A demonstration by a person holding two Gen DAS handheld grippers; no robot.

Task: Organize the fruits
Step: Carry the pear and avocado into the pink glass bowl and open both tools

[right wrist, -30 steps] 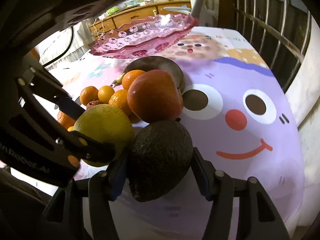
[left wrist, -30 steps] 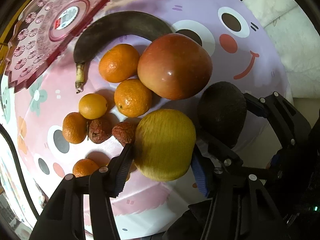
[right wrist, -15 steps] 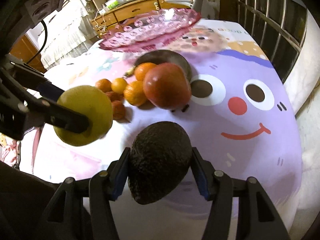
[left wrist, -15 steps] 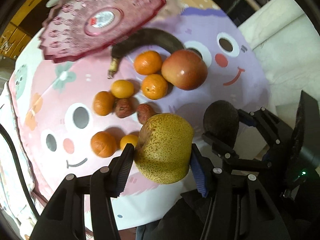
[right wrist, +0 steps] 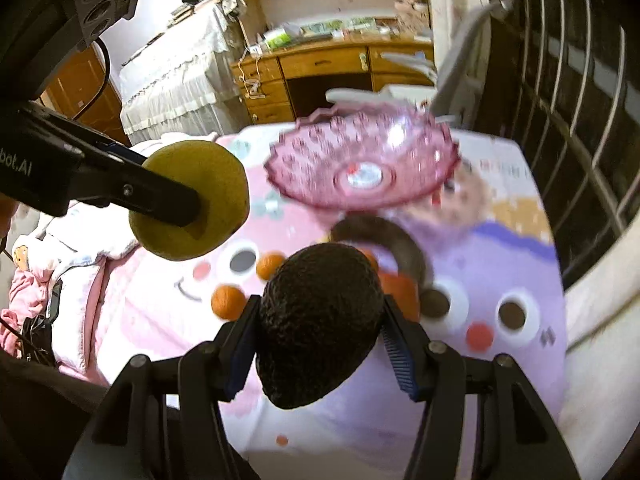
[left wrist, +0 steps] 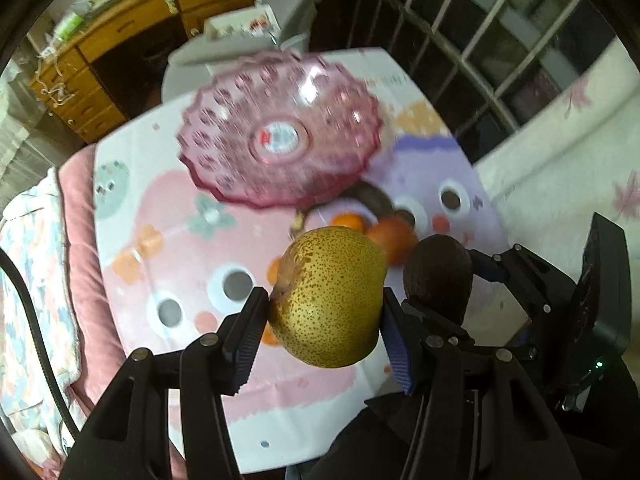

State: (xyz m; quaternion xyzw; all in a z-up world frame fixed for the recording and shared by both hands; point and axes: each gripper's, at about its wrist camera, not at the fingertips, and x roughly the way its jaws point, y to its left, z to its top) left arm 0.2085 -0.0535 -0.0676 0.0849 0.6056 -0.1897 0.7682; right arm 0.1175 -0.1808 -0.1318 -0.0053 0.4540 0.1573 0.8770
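- My left gripper (left wrist: 324, 322) pinches a speckled pear (left wrist: 328, 296); my right gripper (right wrist: 318, 344) pinches an avocado (right wrist: 318, 324).
- Risk: both fruits bumping above the pink plate (left wrist: 280, 140), knocking one loose.

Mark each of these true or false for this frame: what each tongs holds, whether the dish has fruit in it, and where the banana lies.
1. The left tongs grip a speckled yellow pear. True.
2. The right tongs are empty. False: they are clamped on a dark avocado.
3. The pink dish already holds fruit. False: only its centre label shows inside; no fruit is in it.
4. Small oranges remain on the cloth. True.
5. The banana lies in the dish. False: it lies on the cloth, just in front of the dish.
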